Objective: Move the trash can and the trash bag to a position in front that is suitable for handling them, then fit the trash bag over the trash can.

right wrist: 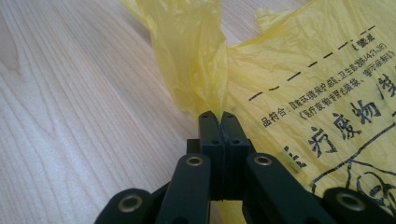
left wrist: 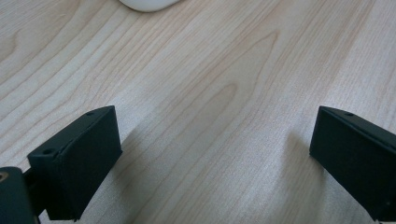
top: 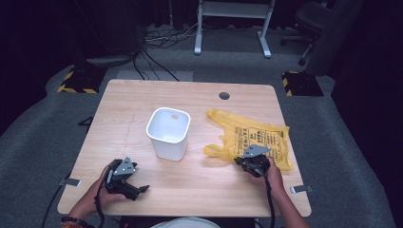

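Closest to the lens, the right gripper [right wrist: 218,116] is sitting with its two black jaws pressed flat together, pinching a bunched-up fold of the yellow plastic bag [right wrist: 299,79] right at the tips, and the fold is standing up out of them toward 12 o'clock in the right gripper view. Going big to small from there: the wooden table [top: 190,185] is taking up most of the high view, pale grain, with a small dark grommet hole [top: 224,95] near its far edge at about 1 o'clock from the middle. The bag [top: 259,135] is lying crumpled and mostly flat at roughly 3 o'clock from the table's centre, black printed characters and a dashed line facing up, and its near left corner is the part that's getting pinched. The white plastic bin [top: 168,133] is standing upright and open-topped just left of centre, well apart from the bag's main body. The right gripper [top: 248,163] is sitting at about 4 o'clock, touching the bag's near edge, with the person's hand wrapped behind it. The left gripper [top: 135,190] is hanging out at about 7 o'clock, and in its own view [left wrist: 210,163] the jaws are standing wide apart over bare wood with nothing between them, the bin's rounded bottom edge [left wrist: 147,4] peeking in at 11 o'clock.
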The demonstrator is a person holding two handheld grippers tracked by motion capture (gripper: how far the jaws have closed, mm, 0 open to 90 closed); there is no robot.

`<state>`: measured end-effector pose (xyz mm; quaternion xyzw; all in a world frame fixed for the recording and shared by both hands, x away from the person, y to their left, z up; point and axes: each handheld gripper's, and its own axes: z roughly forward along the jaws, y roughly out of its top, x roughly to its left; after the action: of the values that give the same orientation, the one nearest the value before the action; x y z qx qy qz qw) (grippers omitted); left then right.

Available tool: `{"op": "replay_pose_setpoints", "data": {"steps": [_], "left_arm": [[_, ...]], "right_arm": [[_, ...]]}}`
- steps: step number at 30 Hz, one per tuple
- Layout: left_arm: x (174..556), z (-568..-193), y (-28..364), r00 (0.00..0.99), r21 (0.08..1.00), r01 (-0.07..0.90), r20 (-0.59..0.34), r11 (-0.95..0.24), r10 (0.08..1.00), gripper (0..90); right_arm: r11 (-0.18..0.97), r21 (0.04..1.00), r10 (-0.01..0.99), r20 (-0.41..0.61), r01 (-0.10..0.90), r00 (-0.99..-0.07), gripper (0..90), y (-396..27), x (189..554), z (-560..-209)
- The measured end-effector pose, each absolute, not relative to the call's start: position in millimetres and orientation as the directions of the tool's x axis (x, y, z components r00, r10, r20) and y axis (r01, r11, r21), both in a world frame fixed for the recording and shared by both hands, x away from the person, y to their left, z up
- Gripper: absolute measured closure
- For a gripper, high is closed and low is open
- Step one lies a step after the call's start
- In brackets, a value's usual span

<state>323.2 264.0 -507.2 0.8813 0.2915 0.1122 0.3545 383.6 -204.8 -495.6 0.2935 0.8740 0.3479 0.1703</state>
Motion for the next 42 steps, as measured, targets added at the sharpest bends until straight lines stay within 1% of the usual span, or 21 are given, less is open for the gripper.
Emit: {"op": "replay_pose_setpoints", "data": {"steps": [5, 12, 13, 16, 23, 29, 33, 37, 42], "left_arm": [[324, -507, 264, 0.805, 0.69, 0.432, -0.004, -0.581, 0.594, 1.9], [324, -507, 264, 0.806, 0.689, 0.434, -0.009, -0.58, 0.592, 1.9], [325, -507, 264, 0.807, 0.689, 0.426, 0.003, -0.587, 0.59, 1.9], [325, -507, 264, 0.809, 0.69, 0.427, -0.002, -0.584, 0.588, 1.9], [325, -507, 264, 0.808, 0.69, 0.43, -0.008, -0.582, 0.589, 1.9], [325, -507, 263, 0.8, 0.69, 0.439, -0.009, -0.576, 0.6, 1.8], [325, -507, 263, 0.799, 0.689, 0.435, 0.002, -0.58, 0.601, 0.6], [327, -507, 265, 0.805, 0.687, 0.437, -0.011, -0.58, 0.593, 0.6], [334, -507, 267, 0.802, 0.691, 0.436, -0.008, -0.576, 0.597, 2.1]], "right_arm": [[0.56, 0.726, 0.638, -0.072, 0.398, -0.766, 90.0, -210, 383, -495], [0.558, 0.735, 0.633, -0.076, 0.386, -0.77, 90.0, -211, 378, -494], [0.55, 0.74, 0.636, -0.071, 0.387, -0.768, 90.0, -212, 377, -493], [0.527, 0.758, 0.642, -0.06, 0.384, -0.764, 90.0, -215, 377, -491], [0.425, 0.832, 0.652, -0.007, 0.358, -0.758, 90.0, -219, 372, -477], [0.31, 0.889, 0.669, 0.047, 0.337, -0.741, 90.0, -223, 373, -462], [0.295, 0.897, 0.675, 0.048, 0.33, -0.736, 90.0, -225, 372, -458], [0.284, 0.905, 0.684, 0.04, 0.317, -0.728, 90.0, -225, 371, -452], [0.23, 0.924, 0.707, 0.057, 0.306, -0.705, 90.0, -225, 379, -442]]}}
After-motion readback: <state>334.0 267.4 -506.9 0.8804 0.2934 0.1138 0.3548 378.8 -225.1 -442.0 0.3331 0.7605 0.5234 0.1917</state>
